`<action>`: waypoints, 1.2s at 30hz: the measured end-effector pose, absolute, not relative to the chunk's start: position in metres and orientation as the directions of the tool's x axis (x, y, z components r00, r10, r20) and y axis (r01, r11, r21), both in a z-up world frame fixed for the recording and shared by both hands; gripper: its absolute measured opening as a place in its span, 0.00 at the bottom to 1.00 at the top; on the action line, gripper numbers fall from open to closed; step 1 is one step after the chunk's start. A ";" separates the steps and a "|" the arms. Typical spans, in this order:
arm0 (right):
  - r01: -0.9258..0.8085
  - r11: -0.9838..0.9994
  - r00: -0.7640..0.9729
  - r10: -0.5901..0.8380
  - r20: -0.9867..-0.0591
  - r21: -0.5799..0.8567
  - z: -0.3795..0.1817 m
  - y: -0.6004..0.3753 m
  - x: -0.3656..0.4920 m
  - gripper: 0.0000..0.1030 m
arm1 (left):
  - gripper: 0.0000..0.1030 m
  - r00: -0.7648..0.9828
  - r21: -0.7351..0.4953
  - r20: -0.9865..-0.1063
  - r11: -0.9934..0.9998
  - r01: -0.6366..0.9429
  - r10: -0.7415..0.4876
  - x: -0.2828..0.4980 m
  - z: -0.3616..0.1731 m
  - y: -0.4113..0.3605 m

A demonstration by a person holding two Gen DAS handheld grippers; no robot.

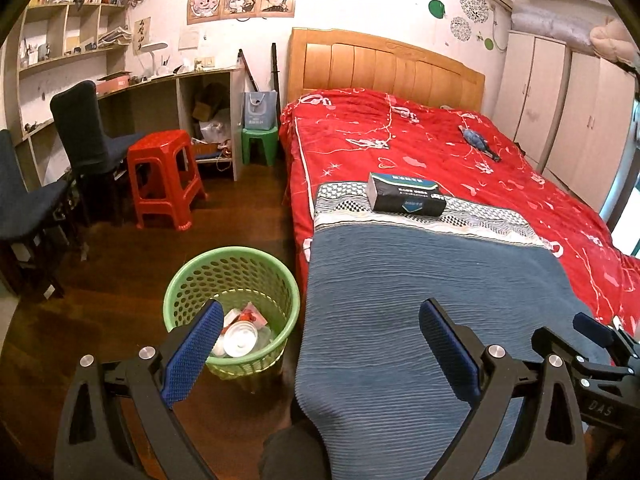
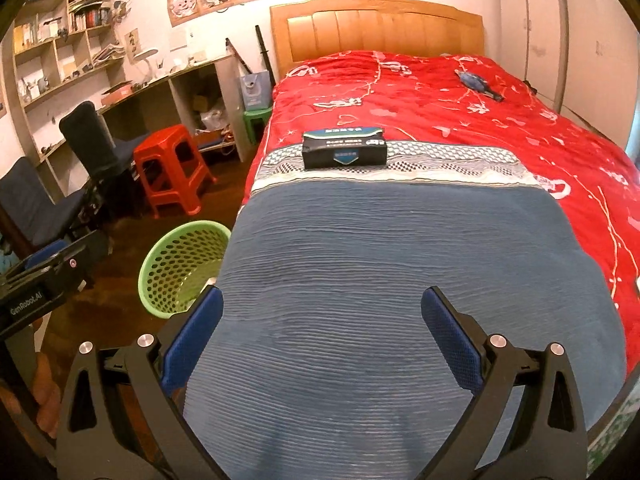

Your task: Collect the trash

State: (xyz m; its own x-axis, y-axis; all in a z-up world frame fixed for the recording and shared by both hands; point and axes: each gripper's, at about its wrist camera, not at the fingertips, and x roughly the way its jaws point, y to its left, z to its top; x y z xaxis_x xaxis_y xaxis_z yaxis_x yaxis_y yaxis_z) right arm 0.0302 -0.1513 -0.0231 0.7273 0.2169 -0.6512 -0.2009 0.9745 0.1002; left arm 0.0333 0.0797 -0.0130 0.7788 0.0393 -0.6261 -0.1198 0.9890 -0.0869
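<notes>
My left tongs hang spread and empty, one pad hiding part of the green basket on the floor; its trash is jumbled, hard to identify. My right tongs gape, empty, over the blue blanket.

Bed, wooden headboard, red patterned cover. Blue ribbed blanket spread over the foot end, its patterned border toward the headboard. Dark tissue pack lies on that border. Small blue-grey object on the red cover near the far side. Dark wood floor carries a green mesh basket just beside the bed, a red stool, and a green stool.
</notes>
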 end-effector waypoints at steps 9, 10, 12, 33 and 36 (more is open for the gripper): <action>-0.191 0.977 0.733 0.207 -0.648 0.096 -0.022 -0.155 0.027 0.95 | 0.92 0.785 -0.069 -0.618 0.991 -0.116 0.048 0.030 -0.011 0.068; -0.190 0.977 0.734 0.206 -0.647 0.095 -0.022 -0.155 0.027 0.95 | 0.92 0.785 -0.069 -0.618 0.991 -0.117 0.049 0.029 -0.011 0.067; -0.190 0.977 0.735 0.206 -0.647 0.095 -0.021 -0.155 0.027 0.95 | 0.92 0.785 -0.068 -0.617 0.991 -0.118 0.051 0.029 -0.011 0.066; -0.182 0.978 0.736 0.203 -0.646 0.100 -0.020 -0.162 0.026 0.95 | 0.92 0.779 -0.064 -0.624 0.989 -0.130 0.062 0.029 -0.008 0.068; -0.183 0.978 0.735 0.205 -0.647 0.102 -0.020 -0.163 0.026 0.95 | 0.92 0.777 -0.063 -0.626 0.989 -0.135 0.066 0.031 -0.007 0.069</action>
